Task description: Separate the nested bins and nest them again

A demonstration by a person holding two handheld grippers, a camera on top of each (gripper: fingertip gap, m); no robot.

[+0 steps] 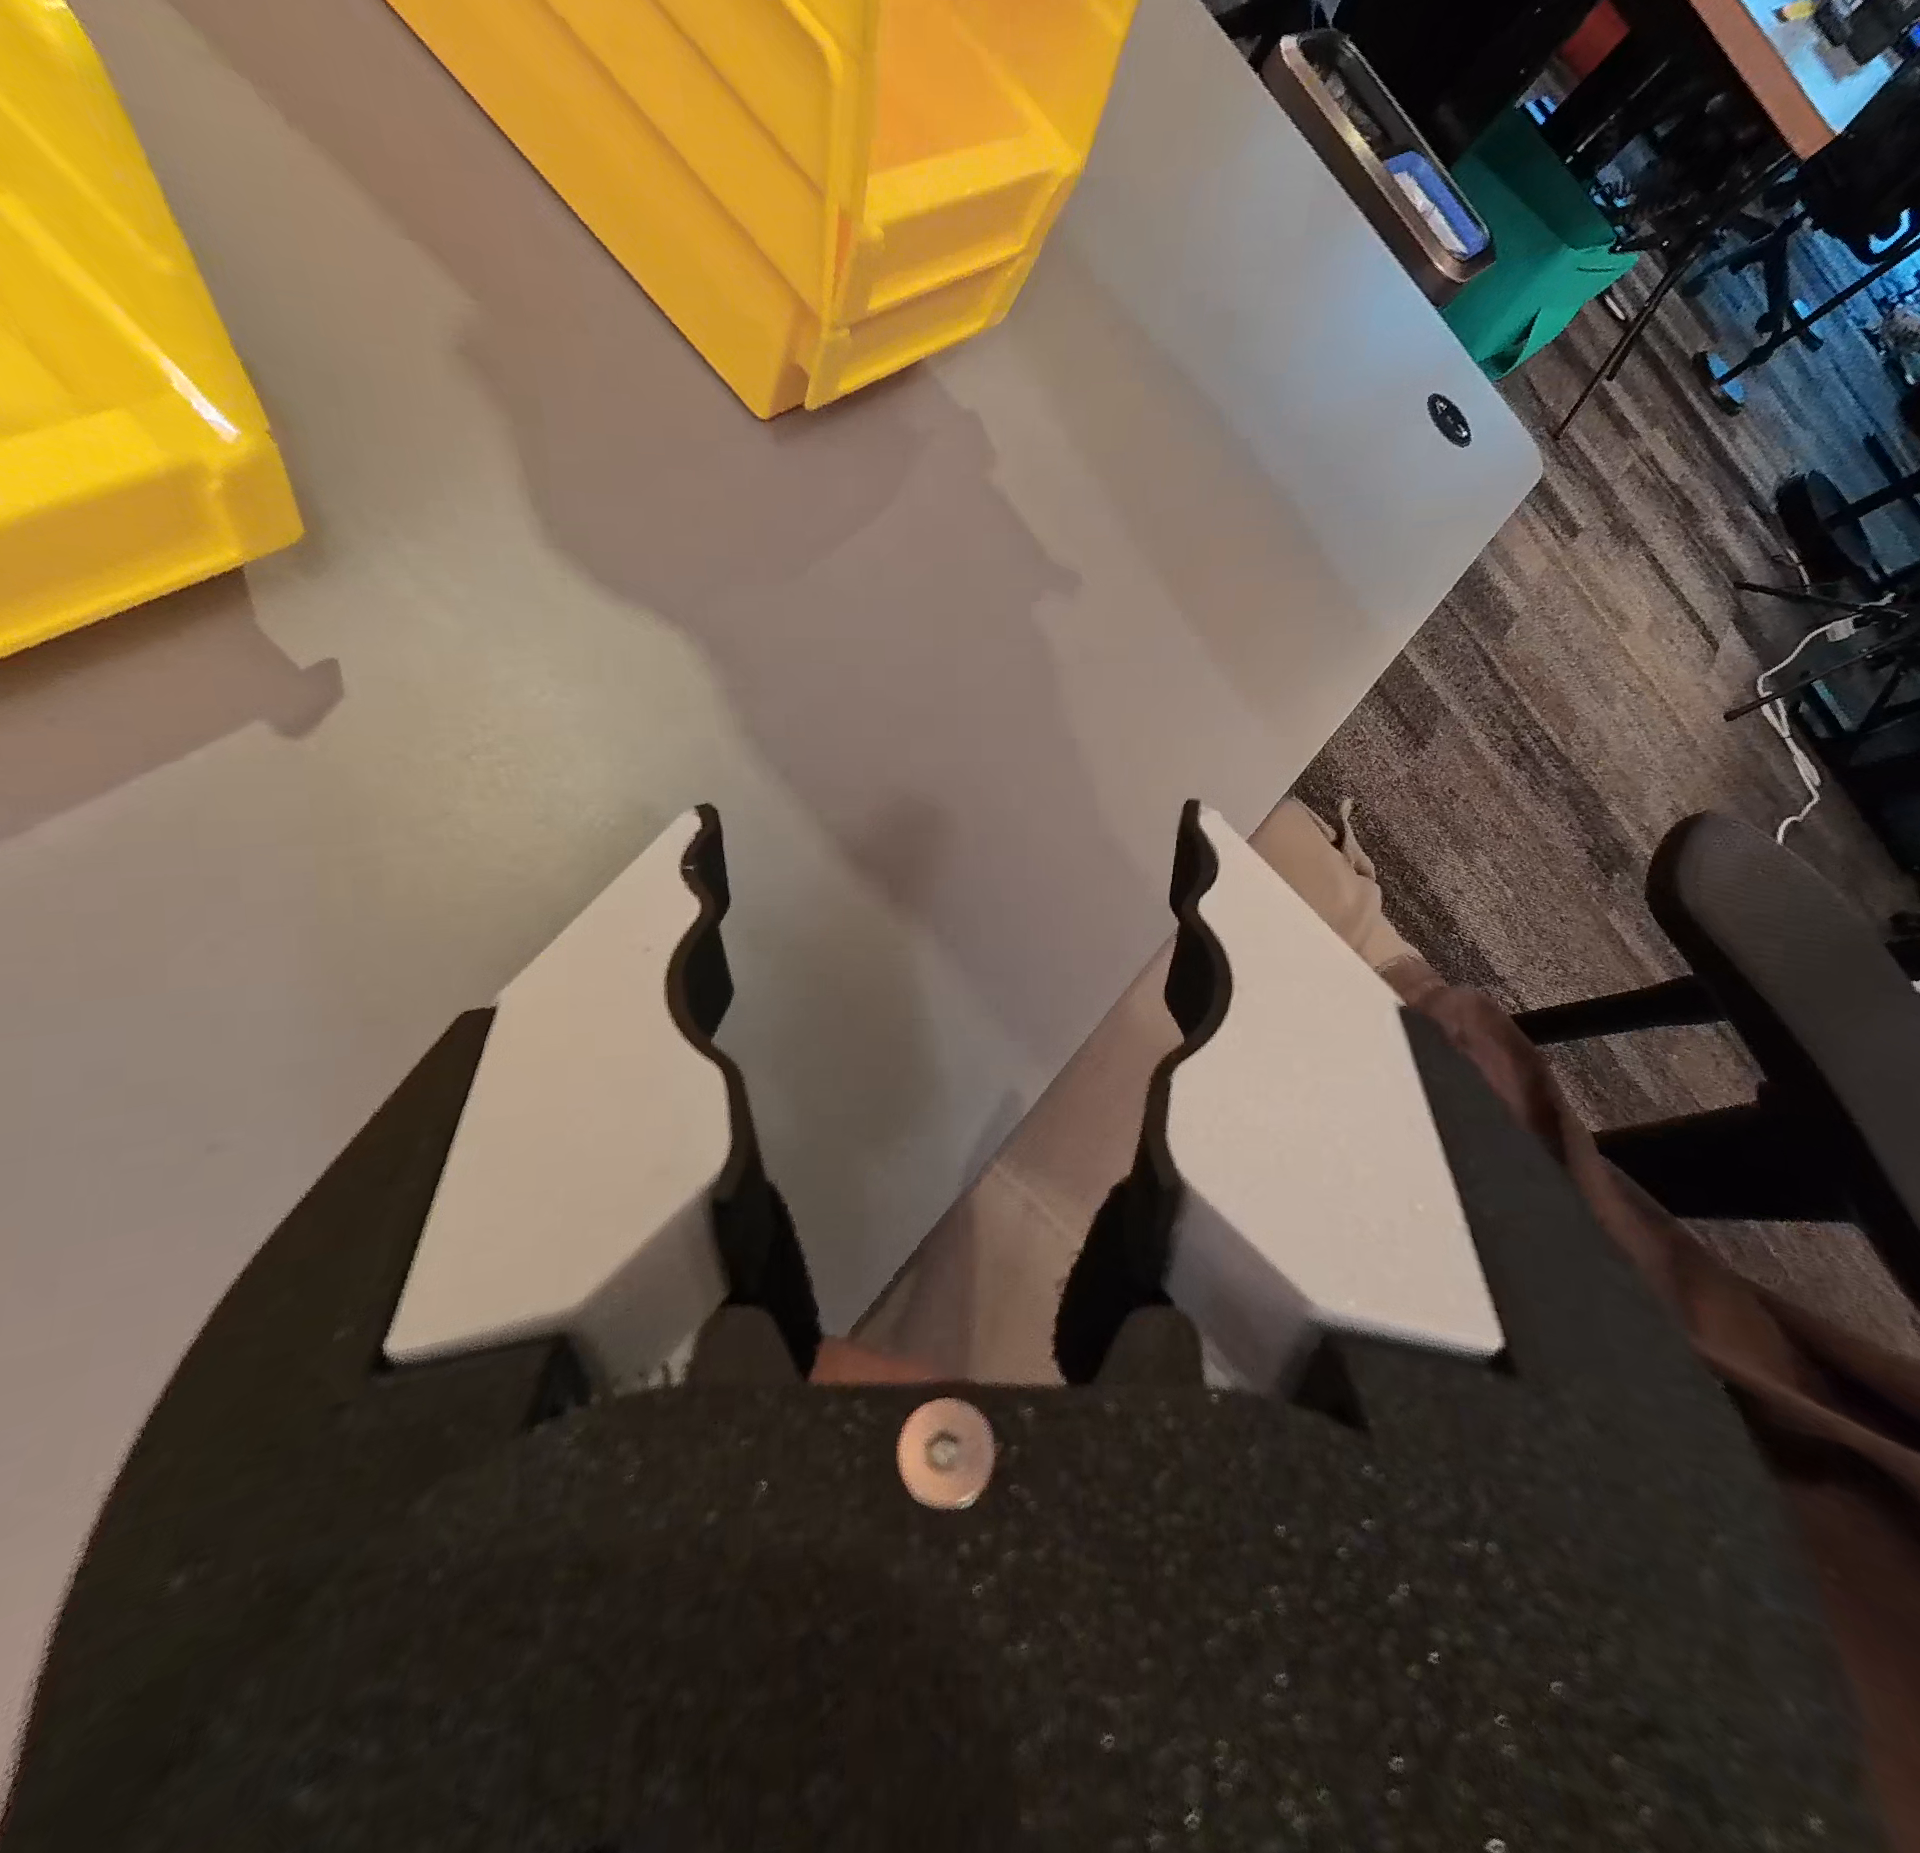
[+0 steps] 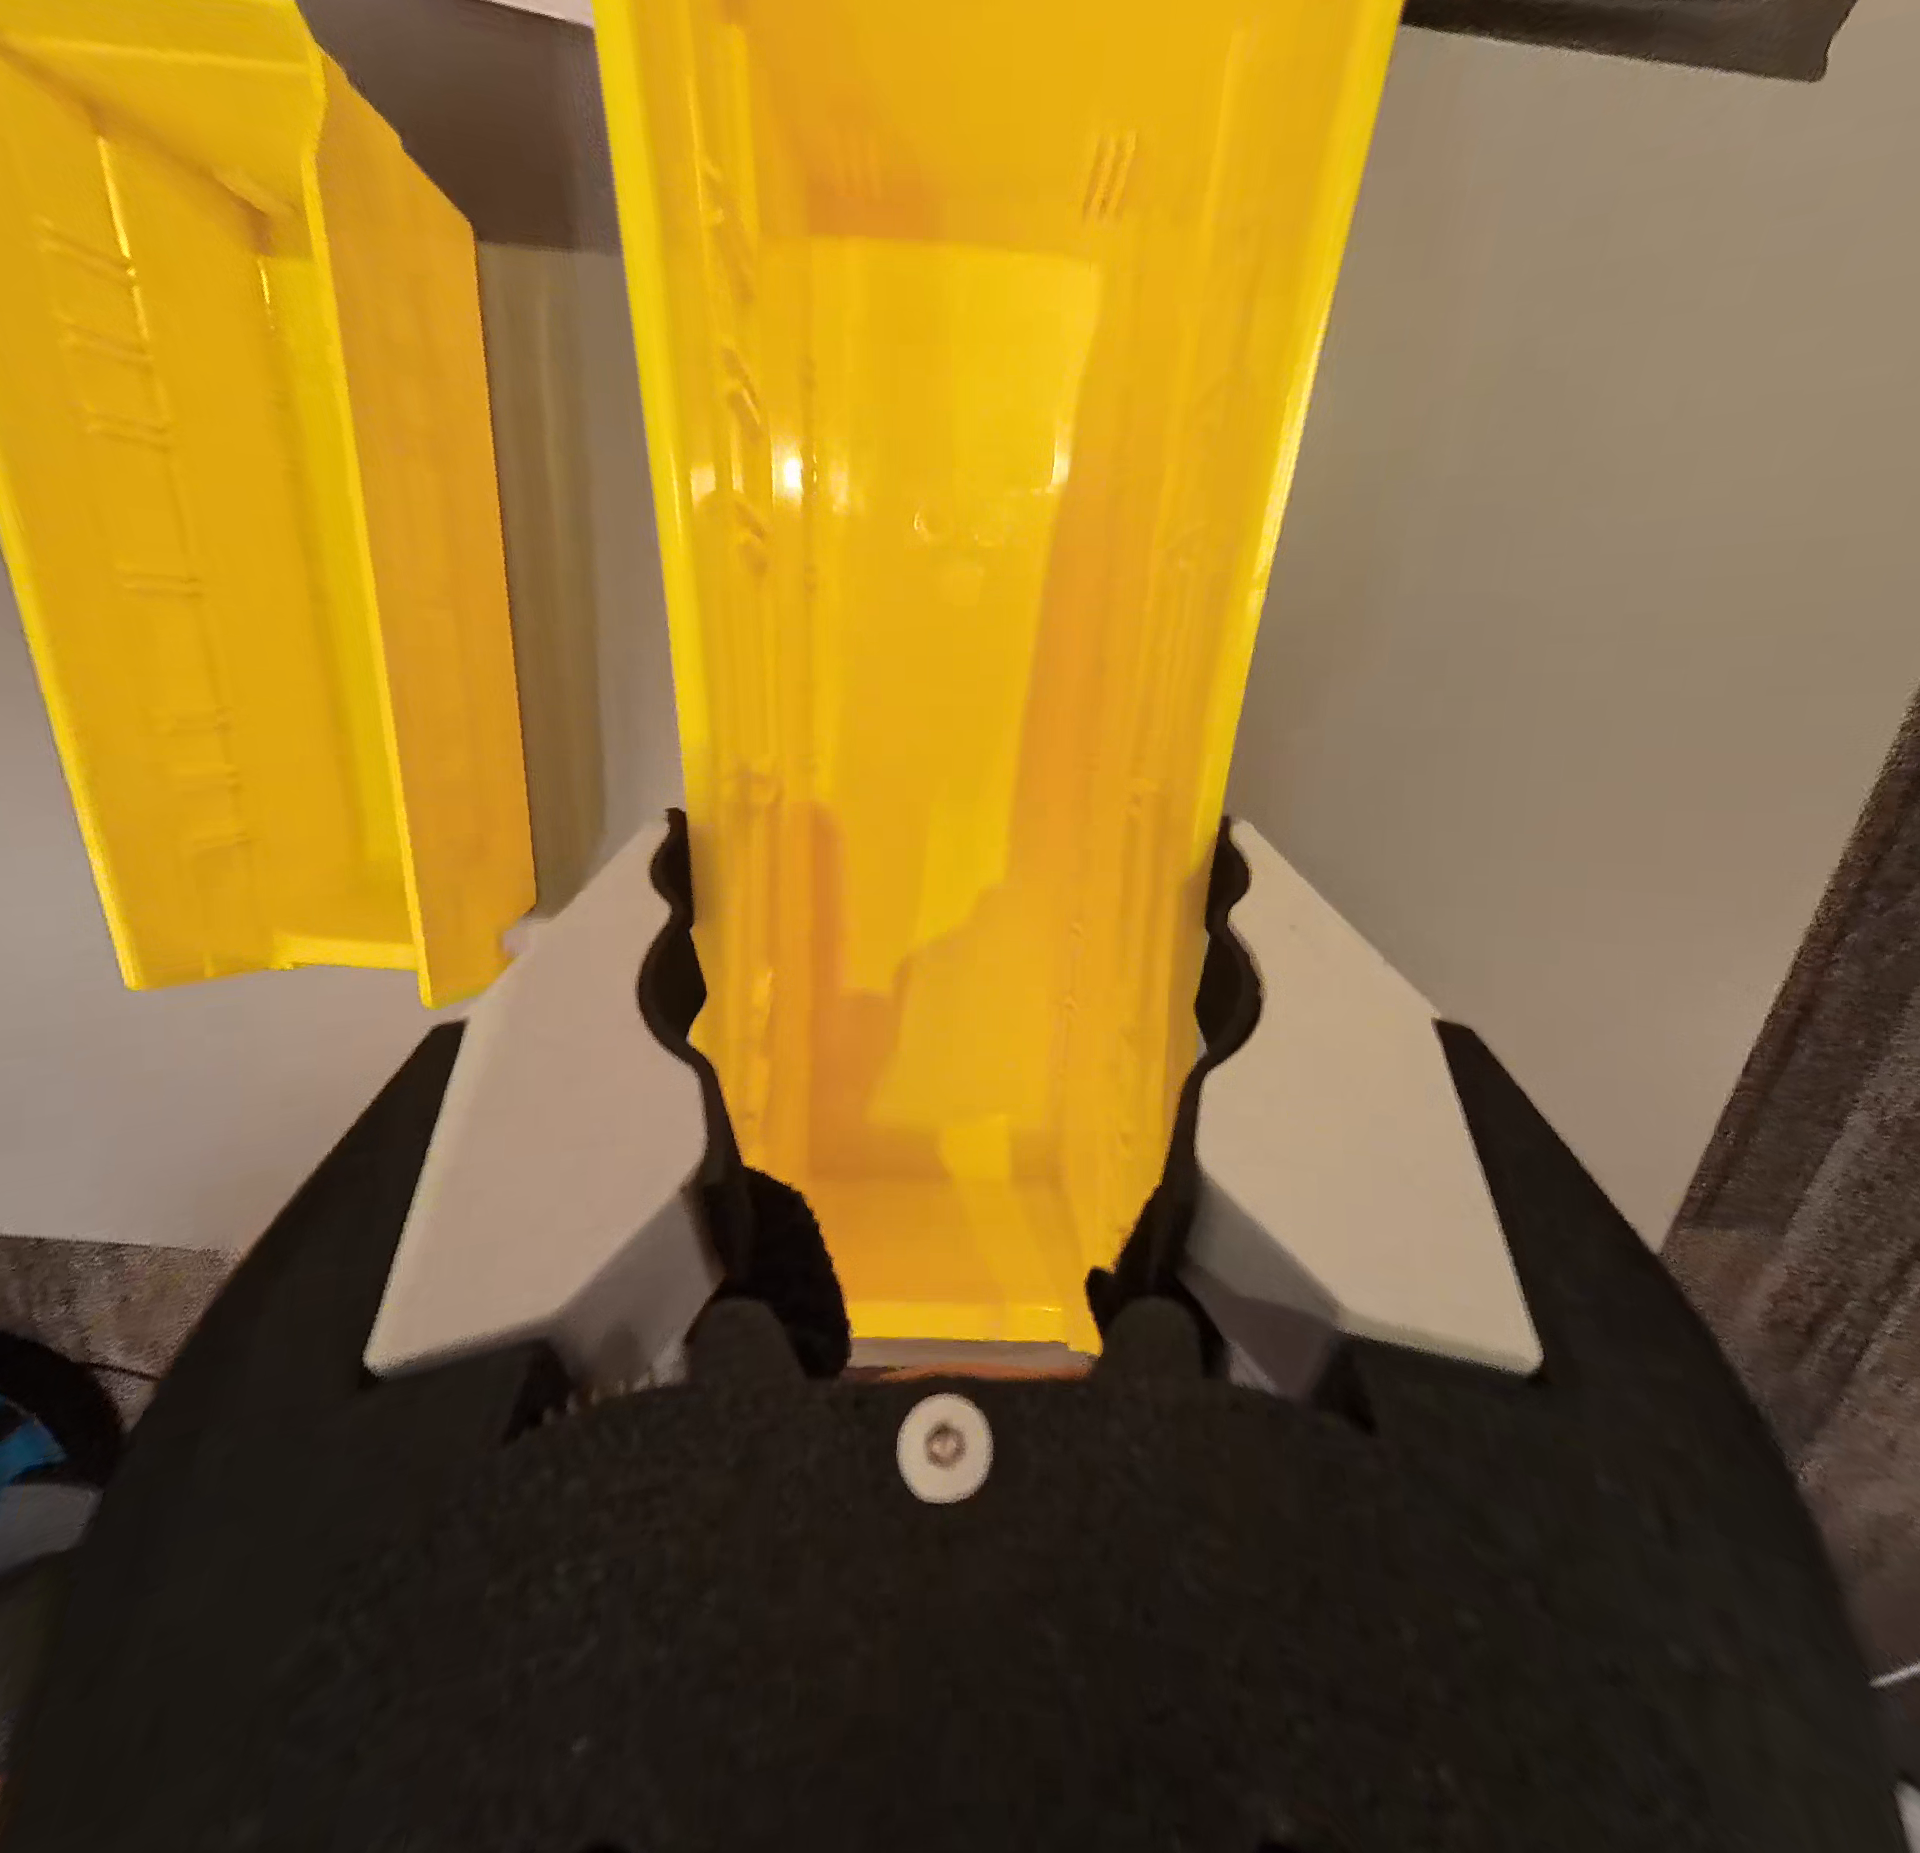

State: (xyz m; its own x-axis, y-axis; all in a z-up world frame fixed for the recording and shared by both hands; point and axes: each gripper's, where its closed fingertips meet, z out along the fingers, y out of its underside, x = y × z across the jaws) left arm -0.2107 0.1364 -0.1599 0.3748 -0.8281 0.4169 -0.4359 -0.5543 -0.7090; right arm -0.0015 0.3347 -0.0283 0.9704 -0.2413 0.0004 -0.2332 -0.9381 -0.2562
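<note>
Two yellow plastic bins sit apart on the grey table (image 1: 520, 868), neither nested in the other and neither holding anything loose that I can see. In the right wrist view, the nearer bin (image 2: 987, 556) runs lengthwise straight away from the right gripper (image 2: 951, 847); its narrow near end lies between the two fingers, both black wavy pads touching its side walls, so the gripper is clamped on it. Its inside is bare yellow plastic with moulded ribs and a few small raised marks on the floor (too faint to read). The second bin (image 2: 239, 515) lies just to the left of it, near but not touching, its open top facing the camera, also empty.

The left gripper (image 1: 951, 827) hangs over the table near its edge, fingers spread wide with nothing between them. Ahead of it, well apart, is one yellow bin (image 1: 810, 172), and another yellow bin (image 1: 94, 349) at the far left edge of the view. A small round dark button (image 1: 1449, 419) sits on the table's corner. Beyond the table are a green box (image 1: 1527, 245) and an office chair (image 1: 1787, 972) on the carpet.
</note>
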